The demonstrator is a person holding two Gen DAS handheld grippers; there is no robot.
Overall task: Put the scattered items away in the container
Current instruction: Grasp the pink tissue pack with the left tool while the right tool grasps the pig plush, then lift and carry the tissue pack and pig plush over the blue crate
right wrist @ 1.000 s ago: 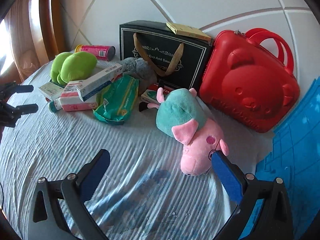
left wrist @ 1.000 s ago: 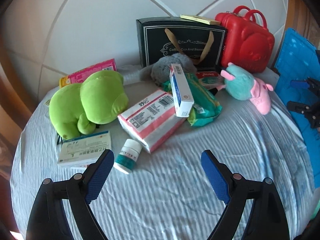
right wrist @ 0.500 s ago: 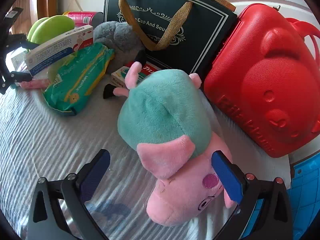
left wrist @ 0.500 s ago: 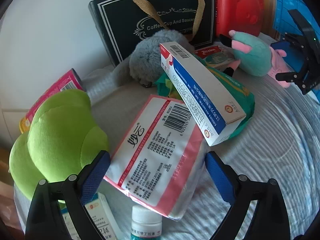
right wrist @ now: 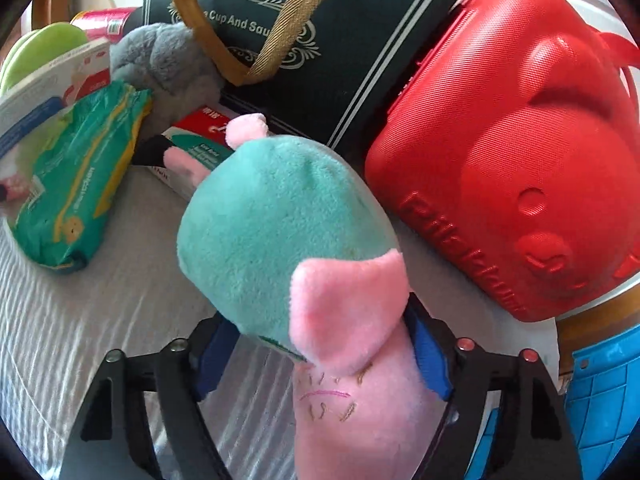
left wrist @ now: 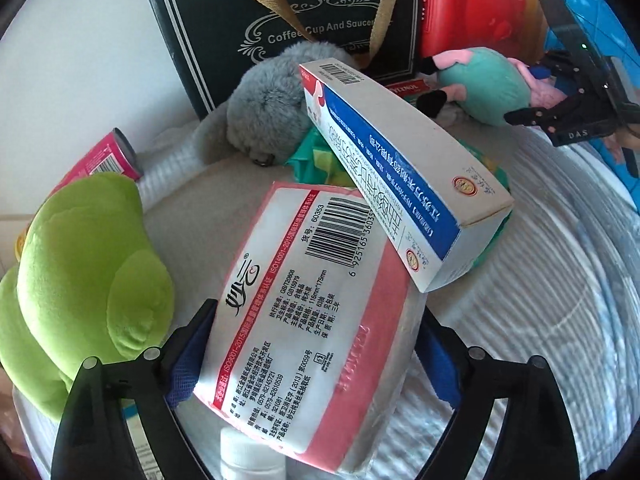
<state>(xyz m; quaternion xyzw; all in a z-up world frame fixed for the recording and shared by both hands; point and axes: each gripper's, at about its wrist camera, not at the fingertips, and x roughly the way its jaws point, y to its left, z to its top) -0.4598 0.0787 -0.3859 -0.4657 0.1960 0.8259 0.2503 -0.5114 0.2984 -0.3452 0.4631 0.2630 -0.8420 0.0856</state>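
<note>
Left gripper straddles tissue pack; right gripper clamps pig plush.

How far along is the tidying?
Nothing looks put away yet. The left gripper has been closing around the tissue pack, the right gripper around the pig plush. The green plush, blue-striped box and wipes still lie scattered.
</note>
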